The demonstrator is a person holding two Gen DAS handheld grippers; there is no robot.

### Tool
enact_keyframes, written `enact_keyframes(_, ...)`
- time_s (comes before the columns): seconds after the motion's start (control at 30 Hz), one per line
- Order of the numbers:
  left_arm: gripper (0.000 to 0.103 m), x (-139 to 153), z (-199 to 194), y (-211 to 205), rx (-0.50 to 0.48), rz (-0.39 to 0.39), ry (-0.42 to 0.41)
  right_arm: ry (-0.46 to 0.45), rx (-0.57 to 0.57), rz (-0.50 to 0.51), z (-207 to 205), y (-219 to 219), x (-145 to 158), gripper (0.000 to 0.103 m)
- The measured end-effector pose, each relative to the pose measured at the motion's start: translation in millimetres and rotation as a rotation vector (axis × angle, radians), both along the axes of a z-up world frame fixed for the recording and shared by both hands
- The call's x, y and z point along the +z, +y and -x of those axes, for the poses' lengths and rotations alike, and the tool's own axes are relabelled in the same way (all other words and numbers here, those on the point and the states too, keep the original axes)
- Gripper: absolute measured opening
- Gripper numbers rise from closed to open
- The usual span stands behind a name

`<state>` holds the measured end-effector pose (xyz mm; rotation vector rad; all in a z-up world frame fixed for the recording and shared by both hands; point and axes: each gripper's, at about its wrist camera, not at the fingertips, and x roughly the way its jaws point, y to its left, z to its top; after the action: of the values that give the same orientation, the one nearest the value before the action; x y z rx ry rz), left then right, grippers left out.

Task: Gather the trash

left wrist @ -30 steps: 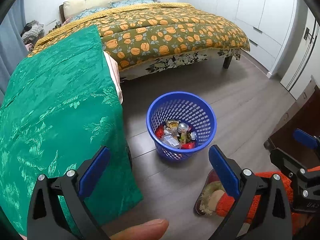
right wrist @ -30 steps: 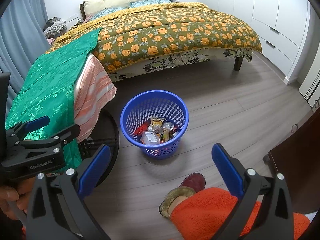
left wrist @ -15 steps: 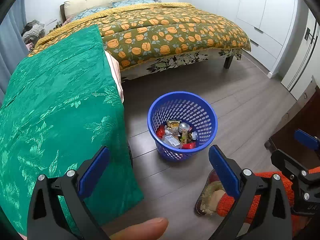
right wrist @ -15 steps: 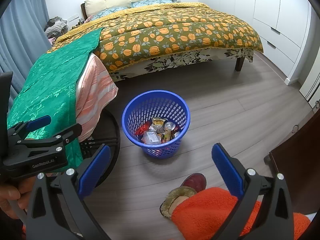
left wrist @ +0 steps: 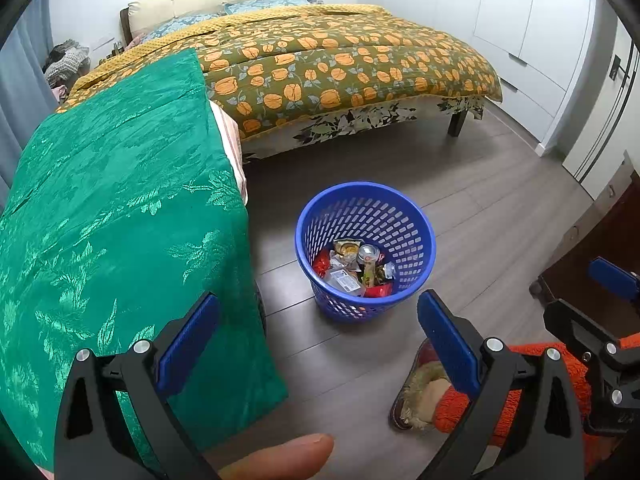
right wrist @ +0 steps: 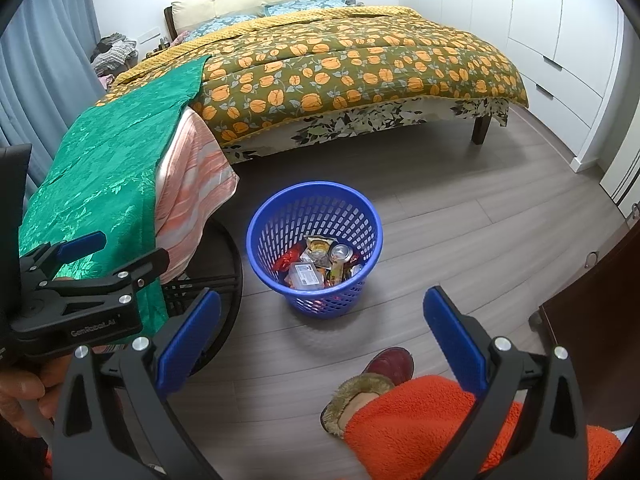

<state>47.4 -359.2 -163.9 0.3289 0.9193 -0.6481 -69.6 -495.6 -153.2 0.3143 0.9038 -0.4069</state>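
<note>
A blue plastic mesh bin (left wrist: pixel 408 216) stands on the wood floor and also shows in the right wrist view (right wrist: pixel 264 236). It holds trash (left wrist: pixel 354 266): a can, wrappers and a clear plastic box (right wrist: pixel 306 274). My left gripper (left wrist: pixel 318 324) is open and empty, held above the floor short of the bin. My right gripper (right wrist: pixel 320 320) is open and empty, also short of the bin. The left gripper shows at the left edge of the right wrist view (right wrist: pixel 80 276).
A bed with an orange-flowered cover (left wrist: pixel 340 52) stands behind the bin. A green cloth (left wrist: pixel 112 200) over a striped one (right wrist: pixel 192 176) hangs to the left, over a black round frame (right wrist: pixel 232 280). A dark wood cabinet (right wrist: pixel 600 320) stands right. The person's slipper (right wrist: pixel 390 362) and orange trouser leg (right wrist: pixel 412 428) are below.
Both views have shifted very slightly; the bin sits a touch further right in each. Both grippers stay open and empty.
</note>
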Motion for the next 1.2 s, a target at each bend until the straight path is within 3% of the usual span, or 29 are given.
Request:
enact_keyframes(1.03, 0.097, -0.9, 0.8, 7.2, 0.002, 0.003, -0.022, 0.009, 0.009, 0.0, -2.1, 2.2, -3.4, 0.099)
enact_keyframes(1.2, 0.097, -1.9, -5.0, 9.5, 0.018, 0.002, 0.014, 0.011, 0.001, -0.002, -0.1, -0.8, -4.7, 0.098)
